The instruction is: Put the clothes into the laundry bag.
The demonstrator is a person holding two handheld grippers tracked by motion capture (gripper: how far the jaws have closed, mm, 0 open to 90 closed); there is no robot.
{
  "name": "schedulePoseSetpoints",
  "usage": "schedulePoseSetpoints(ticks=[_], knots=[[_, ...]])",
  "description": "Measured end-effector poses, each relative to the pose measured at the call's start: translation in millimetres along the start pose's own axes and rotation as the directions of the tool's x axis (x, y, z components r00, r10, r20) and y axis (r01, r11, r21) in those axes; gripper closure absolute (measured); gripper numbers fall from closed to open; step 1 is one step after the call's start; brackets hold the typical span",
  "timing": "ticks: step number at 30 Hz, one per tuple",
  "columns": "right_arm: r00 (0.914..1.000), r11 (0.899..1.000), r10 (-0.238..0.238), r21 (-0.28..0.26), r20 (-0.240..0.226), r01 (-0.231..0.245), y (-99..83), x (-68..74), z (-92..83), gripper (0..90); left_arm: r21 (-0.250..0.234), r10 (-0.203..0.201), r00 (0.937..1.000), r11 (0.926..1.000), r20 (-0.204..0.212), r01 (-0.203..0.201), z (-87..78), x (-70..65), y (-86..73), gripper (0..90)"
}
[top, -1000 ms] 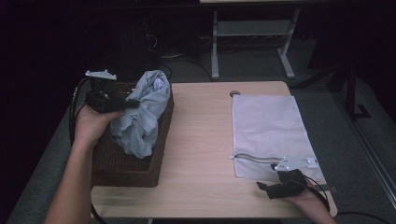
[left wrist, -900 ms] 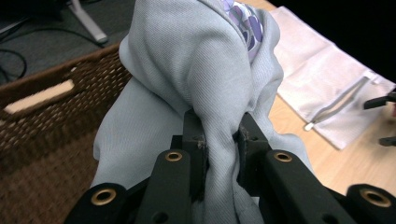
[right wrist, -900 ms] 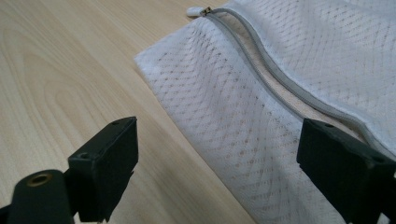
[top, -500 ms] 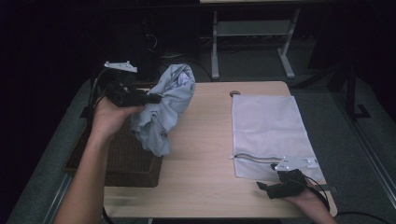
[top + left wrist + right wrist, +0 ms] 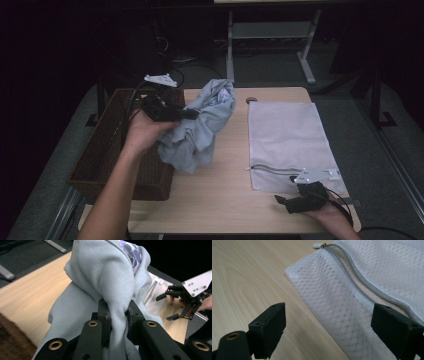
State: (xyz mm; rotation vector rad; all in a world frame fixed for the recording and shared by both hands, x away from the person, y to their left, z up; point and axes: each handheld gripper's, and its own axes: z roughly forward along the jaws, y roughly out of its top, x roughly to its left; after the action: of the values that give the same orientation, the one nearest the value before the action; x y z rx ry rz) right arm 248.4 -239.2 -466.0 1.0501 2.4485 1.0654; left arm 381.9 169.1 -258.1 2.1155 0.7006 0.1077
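My left gripper (image 5: 192, 114) (image 5: 117, 315) is shut on a bunched light blue-grey garment (image 5: 200, 130) (image 5: 105, 277) with a purple-patterned lining. The garment hangs above the wooden table (image 5: 225, 200), just right of the wicker basket (image 5: 105, 150). A white mesh laundry bag (image 5: 290, 135) (image 5: 362, 290) lies flat on the table's right half, its grey zipper (image 5: 359, 280) running along the near edge. My right gripper (image 5: 290, 202) (image 5: 329, 325) stands open and low at the bag's near corner, nothing between its fingers. In the left gripper view the right gripper (image 5: 181, 303) shows farther off.
The dark wicker basket takes up the table's left edge. Bare wood lies between the basket and the mesh bag. A white desk frame (image 5: 270, 35) stands on the grey floor beyond the table. A small round mark (image 5: 251, 100) sits near the far edge.
My left gripper has carried the garment up out of the basket and rightward over the table. The right gripper has stayed at the bag's near corner.
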Motion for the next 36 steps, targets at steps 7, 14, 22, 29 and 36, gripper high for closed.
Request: schedulePoseSetpoints(ticks=[7, 14, 22, 29, 36], knots=[[1.0, 1.0, -0.002, 0.0, 0.0, 0.002, -0.3, 0.1, -0.3, 12.1, 0.037, 0.019, 0.9993, 0.9991, 0.033, -0.02, 34.4, -4.1, -16.4, 77.1], [1.0, 1.0, -0.005, 0.004, 0.001, 0.005, -0.2, 0.3, 0.0, 12.1, 0.103, 0.033, 0.9981, 0.9939, 0.052, -0.039, 66.3, -3.6, -33.7, 77.0], [1.0, 1.0, -0.008, 0.003, 0.001, 0.008, -0.4, 0.4, -0.1, 12.1, 0.192, 0.006, 0.999, 0.9812, 0.045, -0.014, 103.3, -0.5, -54.1, 76.8], [0.9999, 1.0, -0.012, 0.004, -0.002, 0.012, 0.1, 1.1, 0.1, 12.1, 0.207, -0.028, 0.999, 0.9778, -0.035, 0.035, 118.1, -2.3, -55.9, 76.6], [0.9999, 1.0, -0.013, 0.003, -0.002, 0.013, -0.1, 1.0, -0.4, 12.1, 0.214, -0.045, 0.9944, 0.9747, -0.096, 0.065, 136.0, -1.7, -60.2, 76.1]])
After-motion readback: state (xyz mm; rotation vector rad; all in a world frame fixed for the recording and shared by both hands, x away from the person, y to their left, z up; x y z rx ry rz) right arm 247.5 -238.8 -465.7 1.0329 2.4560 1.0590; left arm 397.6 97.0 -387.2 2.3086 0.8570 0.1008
